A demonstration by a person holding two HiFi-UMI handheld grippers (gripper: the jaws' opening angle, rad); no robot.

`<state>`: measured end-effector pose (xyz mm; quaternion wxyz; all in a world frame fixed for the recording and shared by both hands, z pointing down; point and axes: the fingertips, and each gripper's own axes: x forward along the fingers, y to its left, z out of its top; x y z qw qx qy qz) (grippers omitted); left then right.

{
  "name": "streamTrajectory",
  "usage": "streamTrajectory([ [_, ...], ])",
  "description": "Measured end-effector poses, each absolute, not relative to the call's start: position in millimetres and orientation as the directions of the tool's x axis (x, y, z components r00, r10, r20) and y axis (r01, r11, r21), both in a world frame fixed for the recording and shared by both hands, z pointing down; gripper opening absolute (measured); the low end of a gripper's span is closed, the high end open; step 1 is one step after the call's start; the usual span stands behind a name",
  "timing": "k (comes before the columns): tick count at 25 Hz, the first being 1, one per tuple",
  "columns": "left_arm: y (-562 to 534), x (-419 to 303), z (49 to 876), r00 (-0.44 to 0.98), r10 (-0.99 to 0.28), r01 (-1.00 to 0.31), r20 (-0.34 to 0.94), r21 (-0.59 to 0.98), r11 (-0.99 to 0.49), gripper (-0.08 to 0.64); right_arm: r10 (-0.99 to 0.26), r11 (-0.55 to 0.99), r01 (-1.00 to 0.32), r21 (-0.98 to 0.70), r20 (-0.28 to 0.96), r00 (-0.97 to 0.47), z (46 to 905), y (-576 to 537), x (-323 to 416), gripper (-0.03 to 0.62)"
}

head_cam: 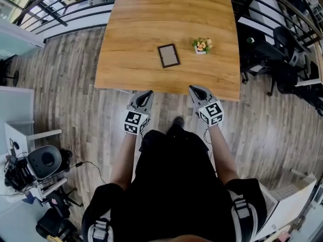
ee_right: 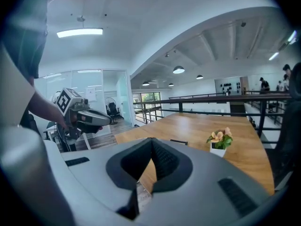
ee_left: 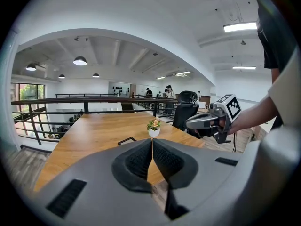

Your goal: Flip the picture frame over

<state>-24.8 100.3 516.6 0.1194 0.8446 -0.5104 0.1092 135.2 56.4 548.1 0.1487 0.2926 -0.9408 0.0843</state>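
A small dark picture frame (head_cam: 168,55) lies flat near the middle of the wooden table (head_cam: 131,29). From the left gripper view the picture frame (ee_left: 126,141) shows just past the jaws, and in the right gripper view only an edge of the picture frame (ee_right: 178,142) peeks out. My left gripper (head_cam: 147,94) hangs at the table's near edge, shut and empty. Beside it, my right gripper (head_cam: 194,89) is at the same edge, also shut and empty. Both stay short of the frame.
A white pot of flowers (head_cam: 202,45) stands on the table right of the frame. Black railings (head_cam: 60,14) run behind the table; office chairs (head_cam: 282,59) stand at its right. Camera gear (head_cam: 40,165) lies on the floor at left.
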Motion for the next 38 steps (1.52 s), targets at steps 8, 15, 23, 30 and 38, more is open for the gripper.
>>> streamTrajectory([
  [8, 84.7, -15.4, 517.4, 0.446, -0.846, -0.894, 0.293, 0.107, -0.434, 0.023, -0.496, 0.836, -0.545, -0.058, 0.342, -0.798, 544.9, 45.3, 139.1, 0.008],
  [15, 61.6, -15.3, 520.5, 0.475, -0.828, -0.879, 0.298, 0.12, -0.462, 0.023, -0.501, 0.827, -0.559, -0.065, 0.366, -0.784, 551.0, 32.4, 137.4, 0.008],
  [23, 16.0, -37.6, 528.9, 0.511, -0.798, -0.859, 0.32, 0.143, -0.492, 0.023, -0.506, 0.814, -0.576, -0.075, 0.397, -0.766, 560.9, -3.3, 111.5, 0.008],
  [30, -31.8, -80.9, 532.5, 0.526, -0.781, -0.849, 0.337, 0.15, -0.507, 0.023, -0.526, 0.792, -0.605, -0.08, 0.415, -0.743, 561.8, -39.8, 76.7, 0.008],
  [38, -89.5, -104.7, 535.0, 0.596, -0.734, -0.799, 0.327, 0.143, -0.585, 0.023, -0.583, 0.737, -0.672, -0.071, 0.438, -0.685, 575.1, -81.3, 55.4, 0.008],
])
